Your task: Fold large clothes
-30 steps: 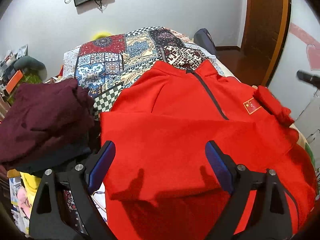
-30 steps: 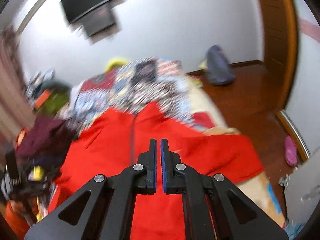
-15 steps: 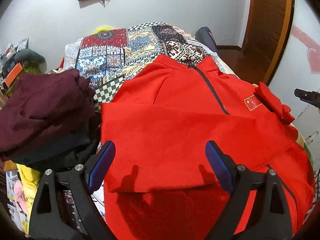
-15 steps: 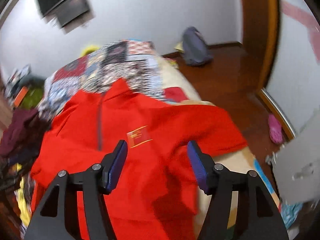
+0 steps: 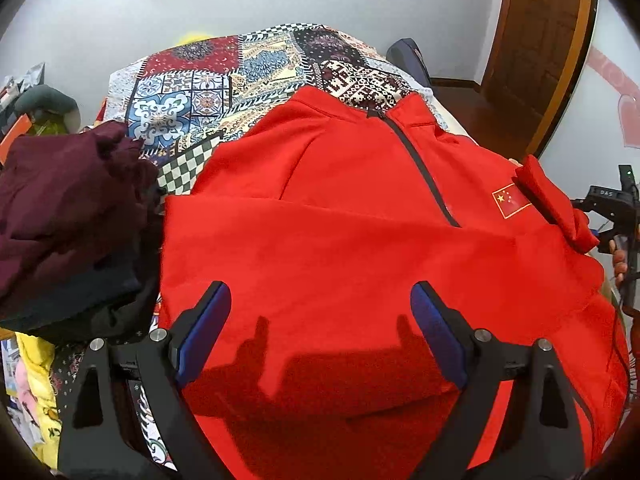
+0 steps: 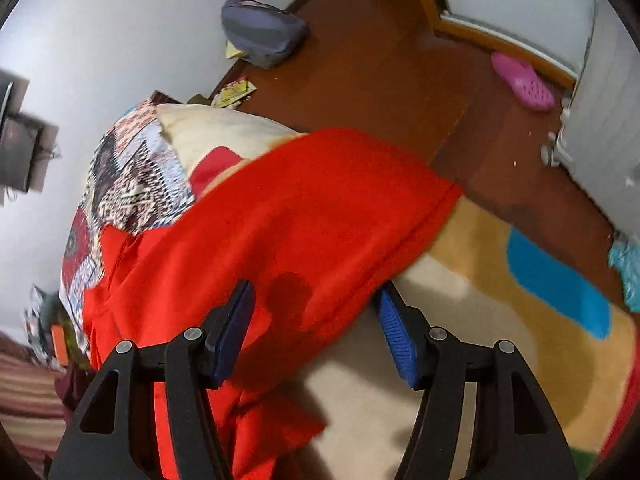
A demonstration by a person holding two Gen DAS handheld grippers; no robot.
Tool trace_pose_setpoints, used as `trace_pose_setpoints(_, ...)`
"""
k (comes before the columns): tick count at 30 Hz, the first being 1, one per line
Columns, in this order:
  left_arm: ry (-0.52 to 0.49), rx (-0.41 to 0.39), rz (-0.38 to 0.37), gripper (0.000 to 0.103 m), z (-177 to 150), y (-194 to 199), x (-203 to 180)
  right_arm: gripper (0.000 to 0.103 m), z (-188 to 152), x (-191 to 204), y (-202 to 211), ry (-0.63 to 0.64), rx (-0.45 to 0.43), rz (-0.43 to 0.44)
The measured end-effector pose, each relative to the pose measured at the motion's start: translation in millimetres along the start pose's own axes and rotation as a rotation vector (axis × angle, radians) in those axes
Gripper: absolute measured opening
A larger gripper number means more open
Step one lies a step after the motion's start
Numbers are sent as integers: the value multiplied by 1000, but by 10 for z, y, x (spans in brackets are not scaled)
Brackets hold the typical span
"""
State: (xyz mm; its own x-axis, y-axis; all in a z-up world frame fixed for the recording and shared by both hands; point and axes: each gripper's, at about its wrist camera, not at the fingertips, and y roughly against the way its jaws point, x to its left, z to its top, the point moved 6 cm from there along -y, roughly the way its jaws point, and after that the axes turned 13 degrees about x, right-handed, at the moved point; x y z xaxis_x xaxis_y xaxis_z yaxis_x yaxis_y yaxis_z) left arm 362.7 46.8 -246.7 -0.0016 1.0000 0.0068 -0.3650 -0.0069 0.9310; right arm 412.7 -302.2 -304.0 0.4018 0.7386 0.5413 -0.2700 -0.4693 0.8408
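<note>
**Red jacket on bed, both grippers spread**

- Red jacket (image 5: 340, 240): lies front-up on the bed (image 5: 208, 92), collar toward the far wall, dark zipper (image 5: 424, 172) running down from the collar. A flag patch (image 5: 512, 200) sits on the chest at the right. One sleeve is folded across the lower body of the jacket. In the right wrist view, the other sleeve (image 6: 320, 216) lies out over the bed's edge on a cream blanket (image 6: 480, 280) with blue and tan shapes.
- Left gripper (image 5: 320, 328): fingers spread wide, holding nothing, hovering above the folded-over part of the jacket; its shadow falls on the cloth.
- Right gripper (image 6: 316, 328): fingers spread, one on each side of the sleeve's lower edge; whether they touch the cloth cannot be told. View is blurred.
- Patchwork cover (image 5: 192, 92): spread on the bed beyond the jacket's collar.
- Pile of dark clothes (image 5: 68, 216): maroon on top, just beside the jacket's left edge.
- Floor (image 6: 380, 60): brown wood, with a grey bag (image 6: 260, 32) near the wall and a pink shoe (image 6: 520, 80) near the door frame.
</note>
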Motion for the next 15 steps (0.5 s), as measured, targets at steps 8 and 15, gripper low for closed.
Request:
trace_pose_setpoints(8, 4, 9, 4, 91, 7, -72, -7, 6, 116, 137, 38, 71, -99, -78)
trace_pose_setpoints(15, -7, -44, 24, 91, 1, 183, 42, 6, -36, 745, 650, 278, -260, -115)
